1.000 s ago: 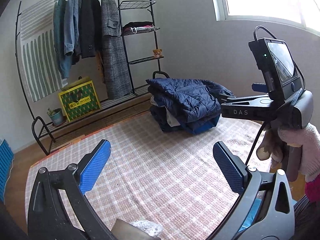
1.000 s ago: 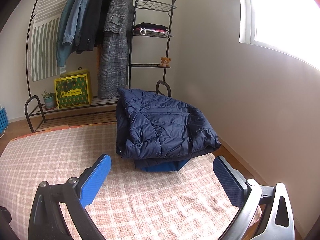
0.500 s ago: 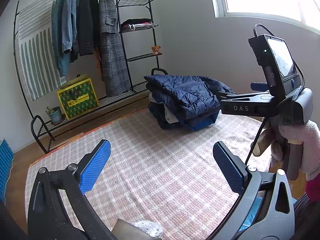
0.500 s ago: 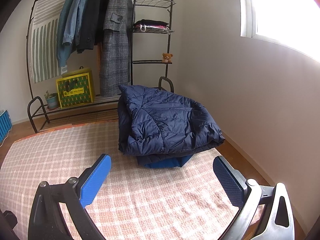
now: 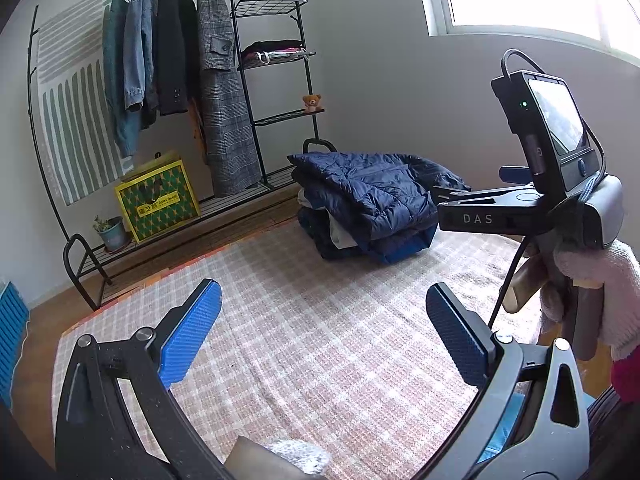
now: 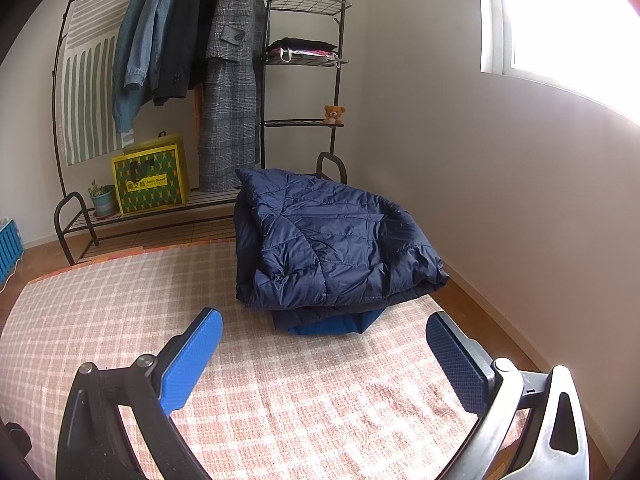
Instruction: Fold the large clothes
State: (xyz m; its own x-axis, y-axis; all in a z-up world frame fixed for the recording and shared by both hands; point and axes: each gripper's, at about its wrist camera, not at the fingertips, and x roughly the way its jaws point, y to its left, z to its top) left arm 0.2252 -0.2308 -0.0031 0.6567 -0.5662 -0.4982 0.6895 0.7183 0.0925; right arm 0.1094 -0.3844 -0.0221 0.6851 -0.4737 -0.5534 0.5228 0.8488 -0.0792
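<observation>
A folded navy quilted jacket (image 5: 372,196) tops a stack of folded clothes at the far corner of a pink checked rug (image 5: 320,340); the right wrist view shows the jacket (image 6: 336,248) close ahead over a blue garment (image 6: 332,326). My left gripper (image 5: 324,336) hovers open over the rug, nothing between its blue pads. My right gripper (image 6: 324,356) is open and empty too, short of the stack. In the left wrist view the right gripper's body (image 5: 520,212) with its screen is held by a gloved hand (image 5: 600,292) at the right.
A black clothes rack (image 6: 256,80) with several hanging coats, shelves, a small teddy bear (image 6: 334,114), a yellow-green box (image 6: 150,180) and a potted plant (image 6: 102,198) stands along the back wall. A blue crate (image 6: 10,244) sits at far left. The white wall and window are to the right.
Both grippers have drawn back and risen a little from the stack, which now looks smaller and farther off. Both stay open and empty.
</observation>
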